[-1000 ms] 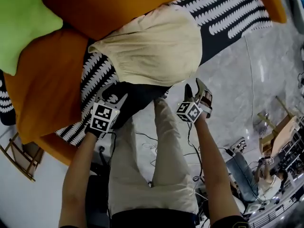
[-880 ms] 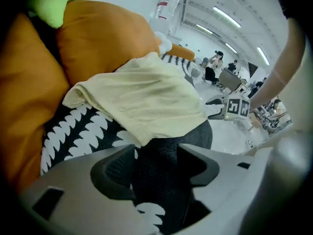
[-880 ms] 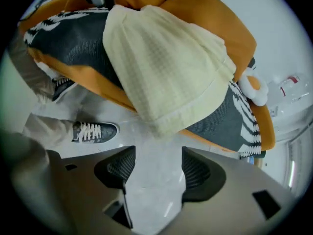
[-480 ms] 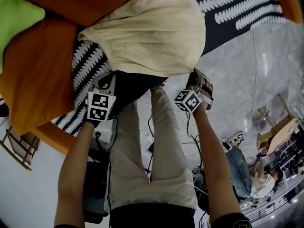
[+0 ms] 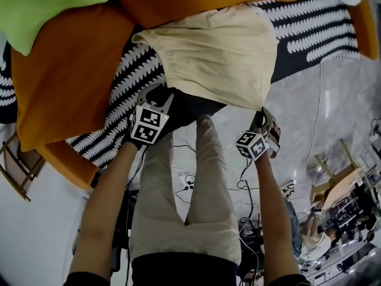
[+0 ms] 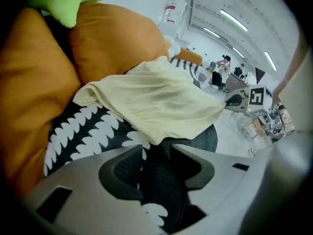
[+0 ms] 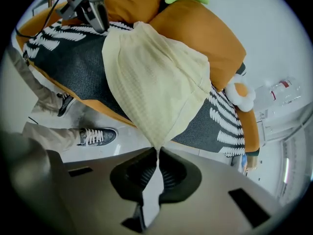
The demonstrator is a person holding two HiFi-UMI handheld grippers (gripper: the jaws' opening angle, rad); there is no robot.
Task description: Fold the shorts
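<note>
Picking up the near hem for the first fold
My right gripper (image 7: 157, 151) pinches a corner of the shorts (image 5: 220, 58) on the sofa cover (image 5: 128, 94); my left gripper (image 6: 156, 148) has just been opening, only cover between its jaws, so next it needs the hem

Shorts (image 5: 214, 52): pale creamy yellow, plain, with a fine waffle-like weave showing in the right gripper view. Cover (image 5: 128, 94) under them: charcoal-black with rows of white leaf-shaped marks. Big cushions (image 5: 65, 82): solid orange. Green cushion (image 5: 47, 2): bright lime. Floor (image 5: 315, 112): light grey, marbled. Trousers (image 5: 214, 207): beige. Left gripper (image 6: 156, 151) and right gripper (image 7: 158, 149): grey shells, black ribbed pads. Marker cubes (image 5: 148, 124): white with black square codes. Sneaker (image 7: 95, 136): dark grey, patterned, white laces. Egg plush (image 7: 238, 93): white, orange-yellow centre.
</note>
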